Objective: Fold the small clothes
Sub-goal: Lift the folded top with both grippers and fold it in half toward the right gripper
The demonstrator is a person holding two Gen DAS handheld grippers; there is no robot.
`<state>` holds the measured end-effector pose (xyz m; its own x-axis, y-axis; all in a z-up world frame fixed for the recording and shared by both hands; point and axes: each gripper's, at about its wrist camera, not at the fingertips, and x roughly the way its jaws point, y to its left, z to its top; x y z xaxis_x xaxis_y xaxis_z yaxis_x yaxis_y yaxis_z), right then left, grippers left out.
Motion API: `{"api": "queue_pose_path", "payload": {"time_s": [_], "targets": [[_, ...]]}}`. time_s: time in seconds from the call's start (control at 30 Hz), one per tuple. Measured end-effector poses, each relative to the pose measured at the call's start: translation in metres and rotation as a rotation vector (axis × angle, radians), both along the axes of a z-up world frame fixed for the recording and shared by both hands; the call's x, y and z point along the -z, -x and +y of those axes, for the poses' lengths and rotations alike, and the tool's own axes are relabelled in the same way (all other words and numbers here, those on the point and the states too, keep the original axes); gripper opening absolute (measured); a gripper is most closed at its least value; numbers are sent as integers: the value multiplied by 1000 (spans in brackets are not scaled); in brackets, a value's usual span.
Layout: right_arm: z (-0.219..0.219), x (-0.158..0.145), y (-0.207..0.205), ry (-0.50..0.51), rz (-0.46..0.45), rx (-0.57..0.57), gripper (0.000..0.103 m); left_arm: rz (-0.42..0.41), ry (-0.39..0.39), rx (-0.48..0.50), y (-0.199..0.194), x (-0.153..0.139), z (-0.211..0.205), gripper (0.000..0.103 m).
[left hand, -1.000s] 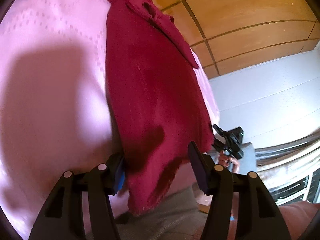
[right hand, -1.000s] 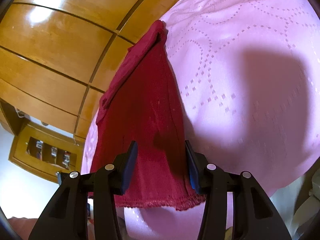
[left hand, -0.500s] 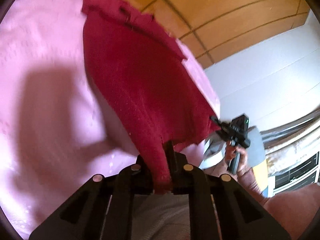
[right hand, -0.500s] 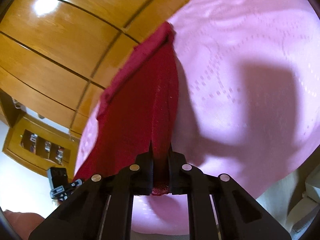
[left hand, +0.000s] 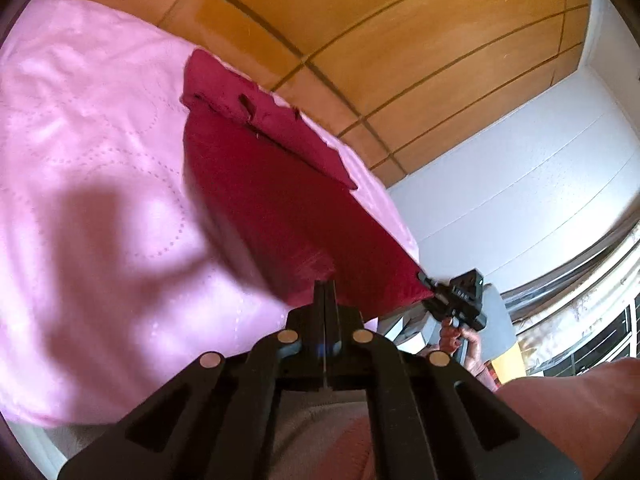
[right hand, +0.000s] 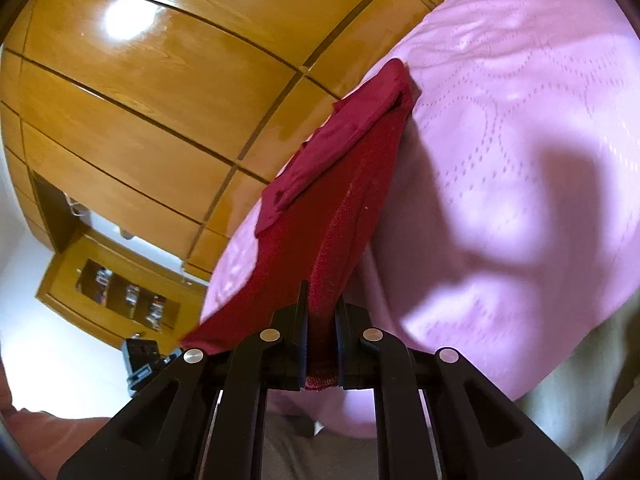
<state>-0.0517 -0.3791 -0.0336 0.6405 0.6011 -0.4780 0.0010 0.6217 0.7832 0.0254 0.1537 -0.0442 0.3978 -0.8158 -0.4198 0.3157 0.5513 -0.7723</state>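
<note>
We have the dark red garment (left hand: 280, 208) pinched at its near hem corners by the left gripper (left hand: 325, 292) and right gripper (right hand: 321, 308), far end apparently resting on the pink bedspread (left hand: 88, 152), so next we carry the hem evenly toward it.

Garment edge: the red garment (left hand: 280, 200) blurs along its left side, where it lifts off the pink bed cover (left hand: 88, 152).
Hem: hidden inside the left tongs (left hand: 325, 286).
Shelf items (right hand: 128, 292): too small to tell.
Bed cover: cut off by the frame.
</note>
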Motion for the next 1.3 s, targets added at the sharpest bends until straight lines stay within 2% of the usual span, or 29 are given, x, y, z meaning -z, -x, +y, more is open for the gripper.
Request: {"api": "queue_pose_path", "payload": {"time_s": [0.07,0.13,0.17,0.2,0.27,0.37,0.47,0.57,0.63,0.67,0.7,0.73,0.77,0.83,0.93,1.1,1.2,1.3], "targets": [[5,2,5,12,4,2,9,3,-33,-18,0,5,3,0],[3,10,5,13,19,20,9,55,-38,-61,-9,21,5,0],[0,14,5,-3,26,31,9,81,-33,-84,-14,31,4,5],[-2,18,4,-15,31,41,9,95,-41,-97,-18,37,4,27],[-3,22,2,-4,36,47,9,130,-83,-123,-26,50,0,51],[-6,27,-1,-10,42,47,9,183,-156,-78,-38,67,-19,54],[-8,29,-2,-13,43,44,9,235,-211,-83,-48,83,-21,59],[-11,30,-2,-13,44,45,9,242,-190,-76,-48,91,-16,59],[-13,31,-3,-17,48,44,9,252,-189,-35,-50,95,-20,55],[-13,32,-3,-18,52,44,9,259,-187,-16,-51,96,-23,44],[-14,34,-4,-20,56,46,9,276,-174,27,-52,99,-30,22],[-14,36,-4,-24,60,49,9,286,-175,52,-51,99,-36,11],[-14,36,-5,-23,63,53,9,280,-196,71,-50,100,-42,8],[-13,34,-4,-5,61,58,9,229,-201,81,-41,90,-40,8],[-18,29,0,9,52,85,8,156,-155,51,-34,68,-29,7],[-22,29,10,4,56,82,8,113,-80,24,-28,38,-18,7],[-22,28,22,-37,49,54,8,74,-64,53,-16,18,-21,7],[-23,23,46,-132,-29,7,8,45,-31,83,3,-3,-20,7]]}}
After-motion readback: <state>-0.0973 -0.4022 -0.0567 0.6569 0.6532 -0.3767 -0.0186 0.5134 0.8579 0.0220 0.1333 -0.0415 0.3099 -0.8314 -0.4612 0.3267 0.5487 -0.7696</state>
